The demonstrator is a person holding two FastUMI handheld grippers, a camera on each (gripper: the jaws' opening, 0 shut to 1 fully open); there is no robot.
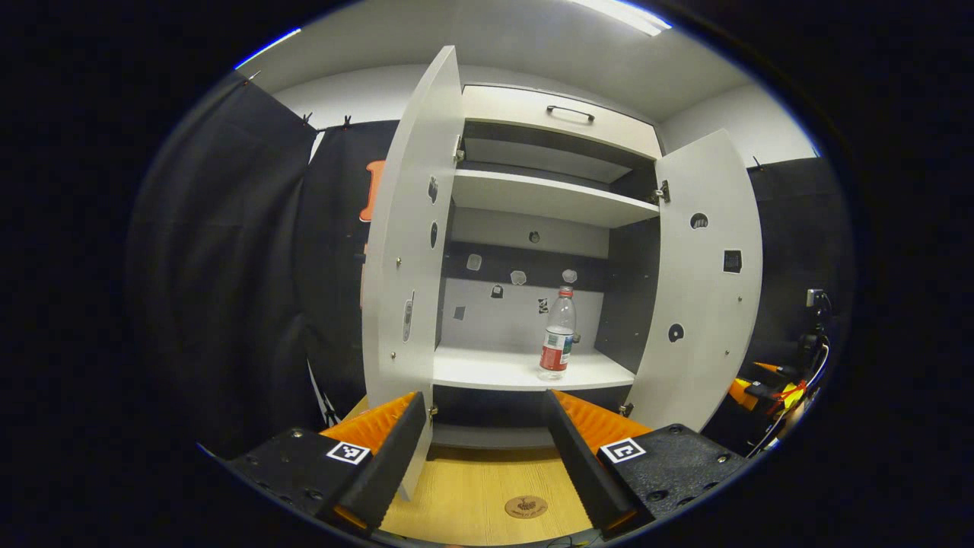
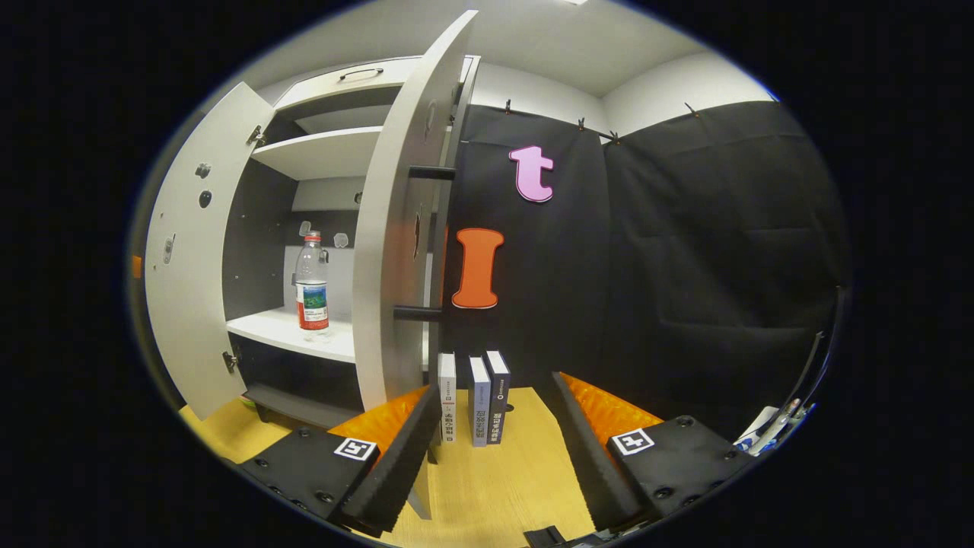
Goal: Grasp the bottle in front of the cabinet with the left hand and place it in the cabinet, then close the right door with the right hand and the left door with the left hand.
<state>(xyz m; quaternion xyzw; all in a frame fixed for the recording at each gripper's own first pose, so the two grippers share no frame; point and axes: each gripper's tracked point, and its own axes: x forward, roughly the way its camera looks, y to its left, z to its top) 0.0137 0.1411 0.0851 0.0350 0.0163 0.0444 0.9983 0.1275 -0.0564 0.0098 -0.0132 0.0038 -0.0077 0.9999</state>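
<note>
Bottle (image 1: 558,335) stands upright on the cabinet's lower shelf (image 1: 502,369), toward its right side, so the placing step looks done; both doors are wide open.

Risks from here, as judgement:
- Right door (image 2: 396,251) is just ahead of the right gripper (image 2: 487,426), its edge right at the left finger. A push w/ the fingers straddling the edge could snag the panel or catch on a black handle (image 2: 417,312) vs. pushing flat.
- Three books (image 2: 475,396) stand on the surface just right of that door's foot. A wide arc by the gripper could knock them over.
- Shutting the door fast could shake the shelf and tip the bottle, tall and narrow, prob. light.
- Left door (image 1: 407,251) sits close in front of the left gripper (image 1: 487,441); if it closes first, the order is wrong.

Fingers: left gripper spread wide, holding nothing, low over the wood surface (image 1: 472,487). Bottle is well apart from it, farther in and higher, a bit right of the gap's centre line. Right gripper also spread wide and empty; in the right gripper view the bottle is up and left of it, behind the right door's inner face, not near the fingers.
</note>
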